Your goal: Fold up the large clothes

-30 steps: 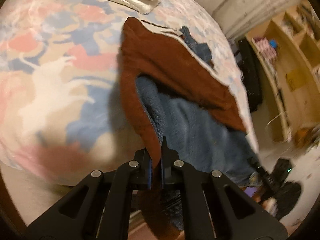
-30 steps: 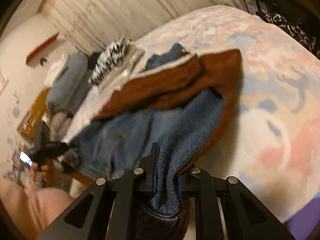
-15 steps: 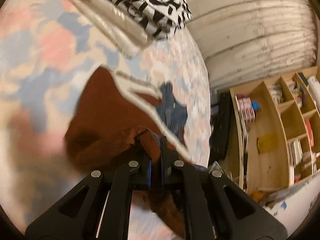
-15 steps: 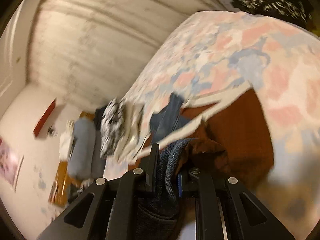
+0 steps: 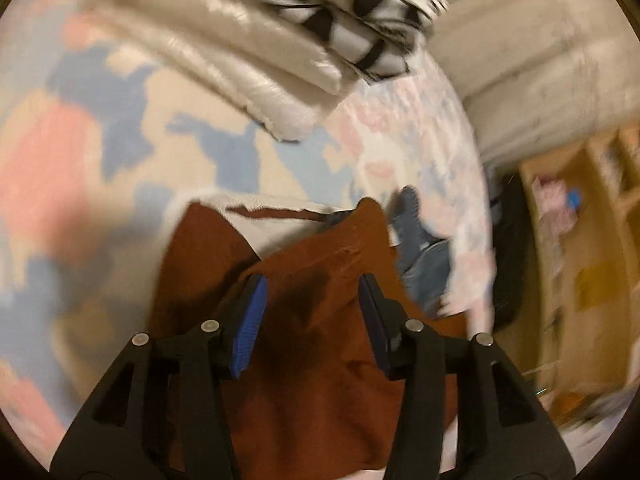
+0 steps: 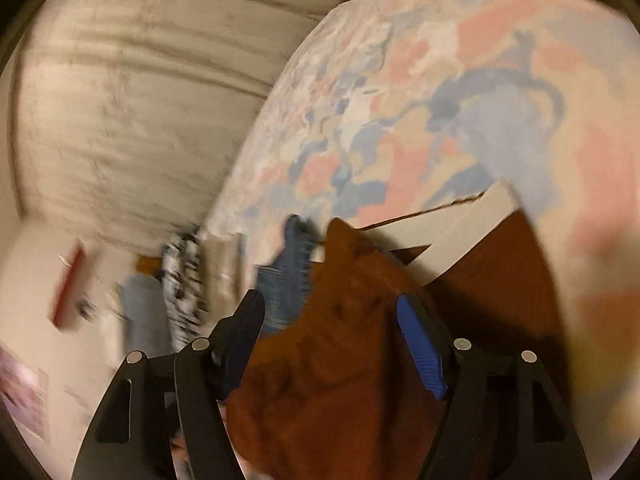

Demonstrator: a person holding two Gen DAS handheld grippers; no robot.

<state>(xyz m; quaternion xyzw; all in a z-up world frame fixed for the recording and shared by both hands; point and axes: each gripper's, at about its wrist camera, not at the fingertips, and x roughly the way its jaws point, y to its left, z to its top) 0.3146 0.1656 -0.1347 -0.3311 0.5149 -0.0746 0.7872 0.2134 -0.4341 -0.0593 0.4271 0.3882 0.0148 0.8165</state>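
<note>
where both tongs pinched cloth before, left tongs [image 5: 310, 312] and right tongs [image 6: 332, 332] now apart over brown jacket [image 5: 320, 380]

A big bed [image 5: 132, 128] fills the room, with a soft cover [image 6: 460, 92] in pink, blue and cream patches. Behind it hangs a pale curtain [image 6: 120, 92] with long folds. Wooden shelves [image 5: 588, 240] stand by the wall, full of small things. The light is warm and yellowish.
</note>
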